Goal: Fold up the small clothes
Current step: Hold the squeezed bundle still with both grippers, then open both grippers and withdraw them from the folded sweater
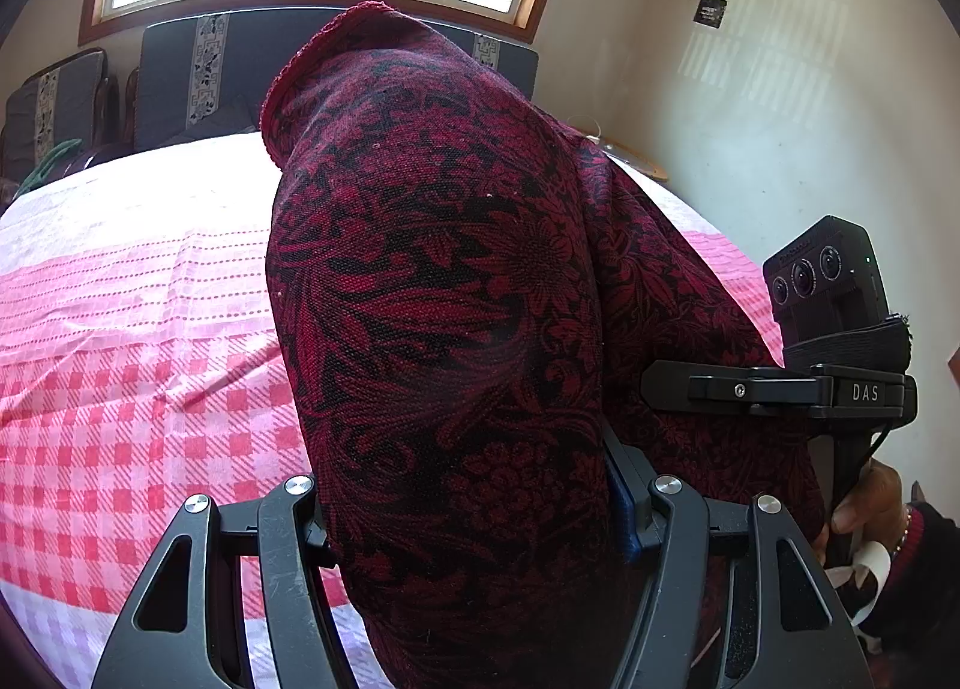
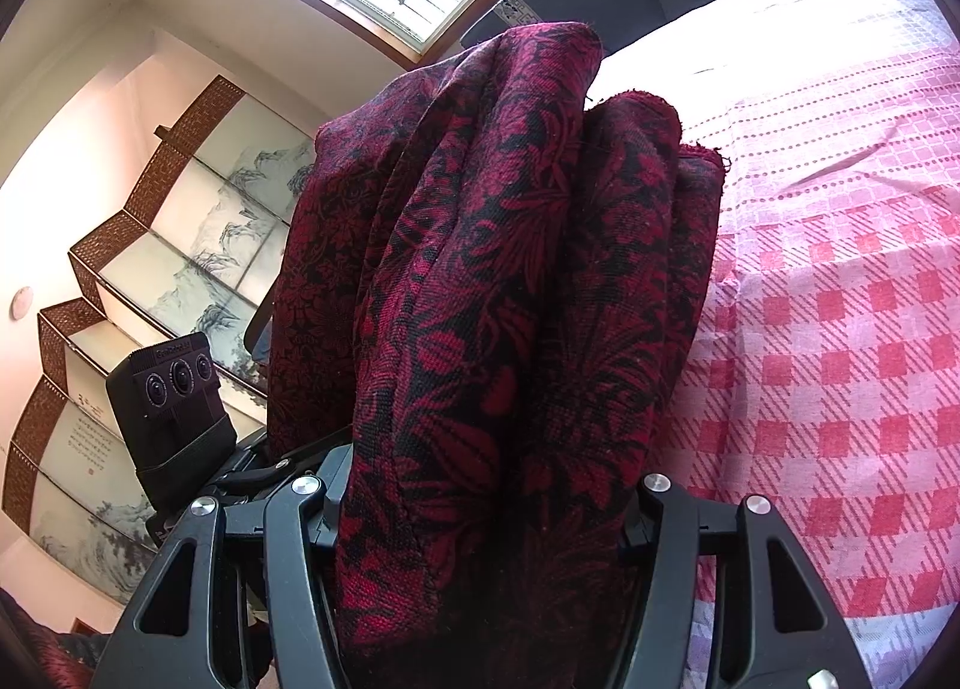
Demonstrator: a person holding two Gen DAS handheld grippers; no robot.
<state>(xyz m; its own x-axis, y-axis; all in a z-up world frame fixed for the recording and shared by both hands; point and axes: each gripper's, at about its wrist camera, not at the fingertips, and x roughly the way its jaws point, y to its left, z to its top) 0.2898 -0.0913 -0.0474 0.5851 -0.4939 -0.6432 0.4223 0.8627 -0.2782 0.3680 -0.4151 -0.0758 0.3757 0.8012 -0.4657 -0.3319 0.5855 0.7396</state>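
Note:
A dark red and black floral garment [image 1: 456, 299] fills the middle of both views, also bunched in several folds in the right wrist view [image 2: 510, 299]. My left gripper [image 1: 474, 515] is shut on the garment, whose cloth hides the fingertips. My right gripper [image 2: 480, 509] is shut on the same garment, fingertips also hidden. Both hold it lifted above the pink checked bedspread [image 1: 132, 389]. The right gripper's body and camera [image 1: 834, 329] show at the right of the left wrist view; the left gripper's camera [image 2: 174, 389] shows at the left of the right wrist view.
The bedspread [image 2: 840, 329] covers a bed beneath the garment. Dark cushioned seats [image 1: 198, 71] stand under a window behind the bed. A wall [image 1: 780, 119] is on the right. A painted folding screen [image 2: 180, 245] stands to the left in the right wrist view.

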